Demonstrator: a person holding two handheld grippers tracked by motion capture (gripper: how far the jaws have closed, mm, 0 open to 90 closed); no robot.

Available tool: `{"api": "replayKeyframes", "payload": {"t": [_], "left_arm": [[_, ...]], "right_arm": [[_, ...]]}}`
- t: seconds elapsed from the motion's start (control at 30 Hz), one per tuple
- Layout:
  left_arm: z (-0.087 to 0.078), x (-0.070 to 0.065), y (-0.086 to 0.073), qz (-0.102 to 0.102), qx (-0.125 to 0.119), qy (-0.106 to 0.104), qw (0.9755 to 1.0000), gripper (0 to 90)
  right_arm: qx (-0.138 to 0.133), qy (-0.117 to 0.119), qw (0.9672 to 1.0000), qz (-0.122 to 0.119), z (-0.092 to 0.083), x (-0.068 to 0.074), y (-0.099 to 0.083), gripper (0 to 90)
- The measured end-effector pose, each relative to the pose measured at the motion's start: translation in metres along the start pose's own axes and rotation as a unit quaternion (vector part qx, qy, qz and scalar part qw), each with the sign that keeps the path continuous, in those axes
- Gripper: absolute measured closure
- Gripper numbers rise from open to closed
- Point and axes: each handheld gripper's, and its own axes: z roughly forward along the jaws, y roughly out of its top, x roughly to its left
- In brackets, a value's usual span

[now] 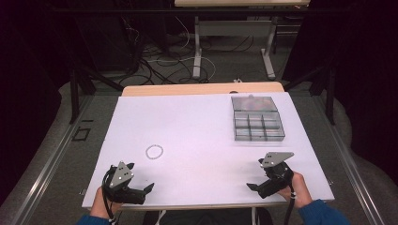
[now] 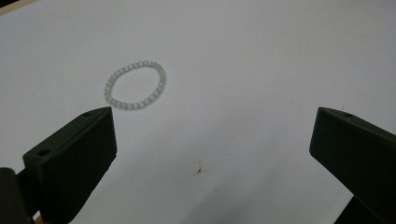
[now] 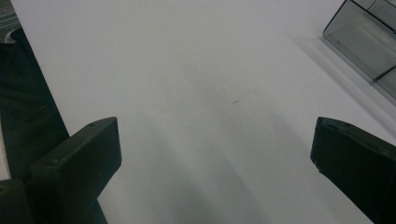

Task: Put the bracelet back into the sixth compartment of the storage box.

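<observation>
1. Nearest the table's front edge, L side, the left gripper (image 1: 141,187) is being held low w/ jaws spread wide, nothing between them.
2. Just ahead of it, slightly to its right in the high view, the bead bracelet (image 1: 154,151) is lying flat on the white table (image 1: 197,122), apart from both jaws.
3. Seen in the left gripper view, the bracelet (image 2: 135,85) is sitting ahead, nearer the left-hand jaw; the loop's slightly longer axis is running diagonally.
4. At the R front corner, the right gripper (image 1: 256,176) is also being held wide open & empty, well apart from the bracelet, so the left gripper is judged the closer one.
5. Farthest back, R side, the compartment box (image 1: 257,118) is standing, closer to the right gripper.
</observation>
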Motion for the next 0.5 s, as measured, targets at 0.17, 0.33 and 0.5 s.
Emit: {"api": "replayKeyframes", "payload": {"t": [0.17, 0.33, 0.5], "left_arm": [[0.000, 0.000, 0.000, -0.001, 0.002, -0.001, 1.0000, 0.5], [-0.001, 0.000, -0.001, -0.001, 0.002, 0.000, 1.0000, 0.4], [-0.001, 0.001, -0.002, -0.002, 0.000, 0.001, 1.0000, 0.4]], "right_arm": [[0.005, 0.004, 1.0000, -0.003, 0.008, 0.001, 0.007, 1.5], [0.007, 0.010, 0.9998, -0.016, 0.016, 0.004, 0.017, 1.5], [0.009, 0.019, 0.9994, -0.029, 0.023, 0.007, 0.026, 1.6]]}}
